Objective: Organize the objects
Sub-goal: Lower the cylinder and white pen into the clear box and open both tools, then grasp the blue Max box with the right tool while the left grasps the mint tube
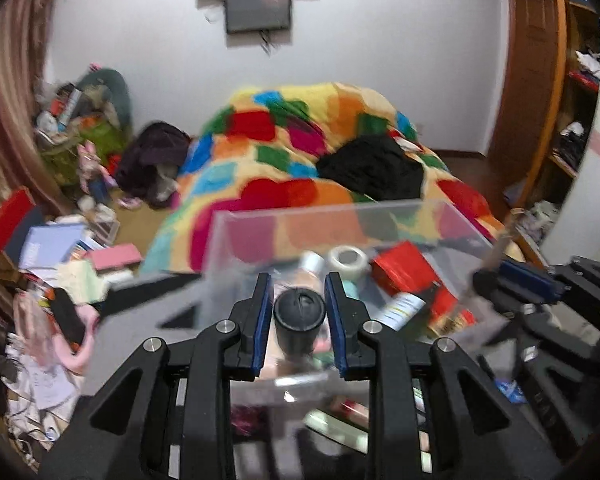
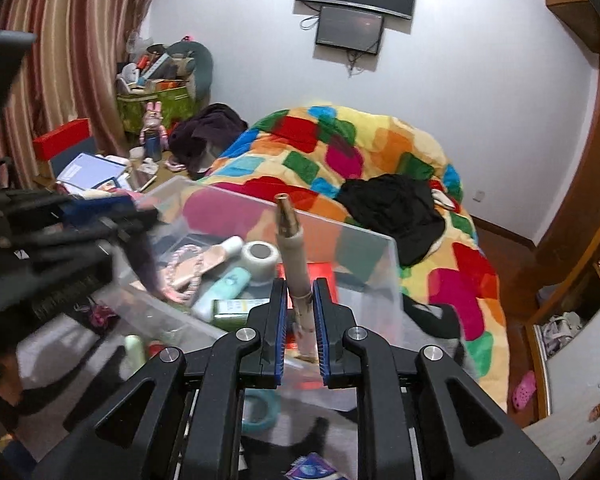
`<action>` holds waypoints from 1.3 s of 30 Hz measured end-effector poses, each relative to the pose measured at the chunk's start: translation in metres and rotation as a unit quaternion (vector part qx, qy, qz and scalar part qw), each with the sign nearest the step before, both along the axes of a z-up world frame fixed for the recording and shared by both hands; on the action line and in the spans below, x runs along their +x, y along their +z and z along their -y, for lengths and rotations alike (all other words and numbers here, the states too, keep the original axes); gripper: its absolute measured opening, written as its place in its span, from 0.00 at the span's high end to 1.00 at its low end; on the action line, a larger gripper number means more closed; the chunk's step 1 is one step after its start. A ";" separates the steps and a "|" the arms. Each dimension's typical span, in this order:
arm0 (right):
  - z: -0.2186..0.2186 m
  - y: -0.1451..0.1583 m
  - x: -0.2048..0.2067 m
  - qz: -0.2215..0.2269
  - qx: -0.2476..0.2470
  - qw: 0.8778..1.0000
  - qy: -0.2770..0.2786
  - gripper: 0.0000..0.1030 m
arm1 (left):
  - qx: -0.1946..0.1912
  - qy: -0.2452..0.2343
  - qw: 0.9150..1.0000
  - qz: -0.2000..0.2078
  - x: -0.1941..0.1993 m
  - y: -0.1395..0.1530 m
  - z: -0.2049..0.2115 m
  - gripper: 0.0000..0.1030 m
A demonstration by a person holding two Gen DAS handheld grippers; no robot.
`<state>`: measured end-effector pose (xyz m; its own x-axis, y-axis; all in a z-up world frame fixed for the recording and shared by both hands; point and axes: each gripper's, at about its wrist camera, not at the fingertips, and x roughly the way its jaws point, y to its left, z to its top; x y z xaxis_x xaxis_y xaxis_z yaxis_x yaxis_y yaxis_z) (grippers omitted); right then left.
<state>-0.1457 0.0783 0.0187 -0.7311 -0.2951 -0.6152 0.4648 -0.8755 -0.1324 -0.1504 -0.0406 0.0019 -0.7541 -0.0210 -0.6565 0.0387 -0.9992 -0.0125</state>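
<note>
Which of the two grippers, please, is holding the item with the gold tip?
The right gripper: its slim beige tube ends in gold, whereas the left gripper holds a black-capped bottle.

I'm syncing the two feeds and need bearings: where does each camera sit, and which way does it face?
Left wrist: on the left gripper, facing the clear bin and bed; it holds a black-capped bottle.
Right wrist: on the right gripper, same direction; it holds a beige tube.
Shared: bin, colorful blanket, wall screens.
</note>
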 end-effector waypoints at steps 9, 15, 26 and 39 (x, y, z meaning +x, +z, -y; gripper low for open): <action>0.003 -0.006 0.010 0.056 -0.045 0.996 0.057 0.60 | 0.062 -0.026 0.998 0.010 0.014 0.000 0.001 0.51; 0.000 -0.002 0.017 0.065 -0.058 0.994 0.068 0.52 | 0.091 -0.031 0.995 0.003 0.028 0.010 0.009 0.44; -0.024 0.002 0.028 0.053 -0.063 0.995 0.051 0.36 | 0.069 -0.012 0.997 -0.012 0.063 0.015 0.023 0.21; -0.082 -0.037 0.028 0.115 -0.057 0.992 -0.003 0.30 | 0.069 -0.016 0.994 0.077 0.075 -0.041 0.014 0.18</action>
